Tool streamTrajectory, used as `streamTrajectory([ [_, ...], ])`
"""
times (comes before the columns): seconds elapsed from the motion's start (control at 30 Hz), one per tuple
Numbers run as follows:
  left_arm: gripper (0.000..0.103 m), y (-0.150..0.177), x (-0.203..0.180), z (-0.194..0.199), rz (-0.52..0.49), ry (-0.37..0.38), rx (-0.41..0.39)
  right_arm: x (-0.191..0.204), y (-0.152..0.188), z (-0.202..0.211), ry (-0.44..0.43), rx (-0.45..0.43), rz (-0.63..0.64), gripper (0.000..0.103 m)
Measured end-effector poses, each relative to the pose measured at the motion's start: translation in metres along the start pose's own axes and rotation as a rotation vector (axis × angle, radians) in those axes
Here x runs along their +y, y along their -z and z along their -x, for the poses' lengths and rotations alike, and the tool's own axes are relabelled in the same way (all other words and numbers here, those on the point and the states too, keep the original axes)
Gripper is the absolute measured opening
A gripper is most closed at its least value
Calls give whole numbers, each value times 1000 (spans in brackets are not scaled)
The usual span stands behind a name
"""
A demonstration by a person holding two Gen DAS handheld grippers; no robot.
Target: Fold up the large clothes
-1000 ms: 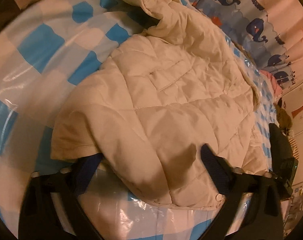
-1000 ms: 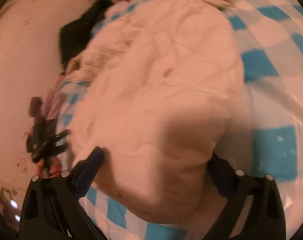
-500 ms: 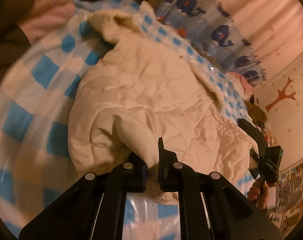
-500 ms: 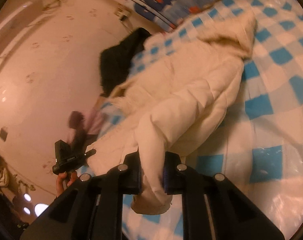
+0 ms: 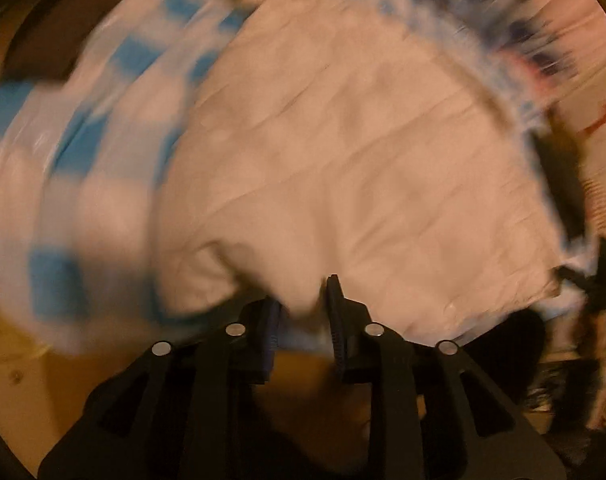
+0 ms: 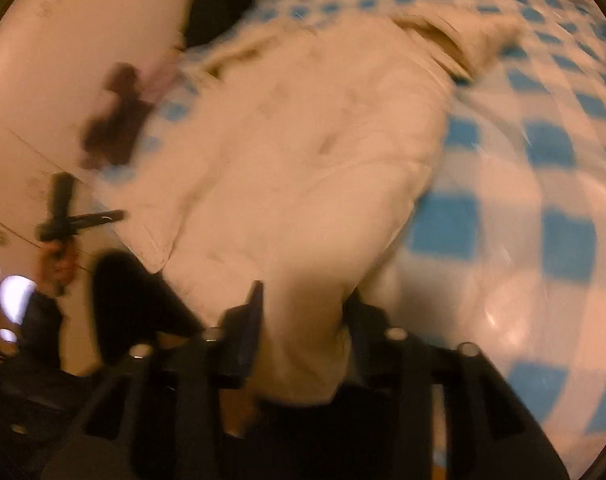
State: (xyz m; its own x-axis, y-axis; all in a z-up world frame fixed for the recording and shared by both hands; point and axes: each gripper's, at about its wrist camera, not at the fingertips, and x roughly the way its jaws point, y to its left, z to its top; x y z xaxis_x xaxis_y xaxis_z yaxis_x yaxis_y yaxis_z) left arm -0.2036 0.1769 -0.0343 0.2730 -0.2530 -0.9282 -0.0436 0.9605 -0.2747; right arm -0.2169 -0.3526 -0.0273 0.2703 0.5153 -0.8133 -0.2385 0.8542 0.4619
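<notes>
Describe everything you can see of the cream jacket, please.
The cream jacket looks padded and quilted, with stitched seams and a hood at its far end. It lies spread and crumpled on the blue-and-white checked cover, blurred in both views. Its near hem is bunched between the fingers of the left gripper and the right gripper, whose jaws are opening.

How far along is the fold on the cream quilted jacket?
Early. The cream quilted jacket lies spread on the blue-and-white checked sheet, with no finished fold visible. In hand: the left gripper and right gripper each have hem fabric between opening jaws. Left: the folds themselves, including the hood.
</notes>
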Motion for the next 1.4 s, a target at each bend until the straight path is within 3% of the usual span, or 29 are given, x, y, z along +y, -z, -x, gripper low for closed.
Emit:
streamTrajectory([
  [0.07,25,2,15,13,41,-38,-25,-18,-3,28,-8,-121,-67,46],
  [0.1,29,1,23,30,66,-93,-60,-22,-6,39,-6,-171,-84,58],
  [0.17,40,-9,29,56,83,-135,-141,-28,-25,61,36,-298,-114,76],
  [0.23,49,-31,12,80,63,-110,-246,-24,-54,67,109,-363,-108,77],
  [0.33,62,-76,-49,80,-53,-18,-325,-4,-109,50,257,-427,-24,89],
  [0.4,69,-111,-99,55,-133,65,-338,7,-144,26,352,-423,49,91],
  [0.47,69,-143,-142,22,-178,108,-345,18,-194,-14,438,-378,103,92],
  [0.57,69,-181,-184,-29,-153,183,-358,28,-265,-85,596,-280,204,92],
  [0.6,69,-196,-195,-48,-122,227,-362,31,-273,-99,642,-257,232,92],
  [0.7,69,-223,-212,-82,-66,286,-370,24,-312,-157,788,-169,316,93],
  [0.77,71,-222,-213,-95,-40,304,-389,12,-336,-190,904,-119,368,95],
  [0.83,79,-213,-201,-109,14,303,-389,-7,-348,-212,1002,-71,392,96],
  [0.9,80,-215,-186,-120,85,327,-364,-30,-362,-228,1046,-14,373,96],
  [0.97,80,-216,-176,-122,115,336,-354,-51,-367,-226,1026,8,321,95],
  [1.03,80,-218,-175,-118,104,322,-378,-71,-373,-211,961,-3,223,56],
  [1.07,80,-217,-176,-115,96,320,-386,-79,-374,-199,918,-25,167,26],
  [1.1,82,-215,-177,-112,85,317,-395,-85,-375,-182,880,-59,121,16],
  [1.27,84,-209,-187,-105,22,245,-442,-109,-358,-82,684,-295,-66,13],
  [1.4,86,-201,-196,-95,-35,170,-498,-146,-310,12,542,-505,-245,13],
])
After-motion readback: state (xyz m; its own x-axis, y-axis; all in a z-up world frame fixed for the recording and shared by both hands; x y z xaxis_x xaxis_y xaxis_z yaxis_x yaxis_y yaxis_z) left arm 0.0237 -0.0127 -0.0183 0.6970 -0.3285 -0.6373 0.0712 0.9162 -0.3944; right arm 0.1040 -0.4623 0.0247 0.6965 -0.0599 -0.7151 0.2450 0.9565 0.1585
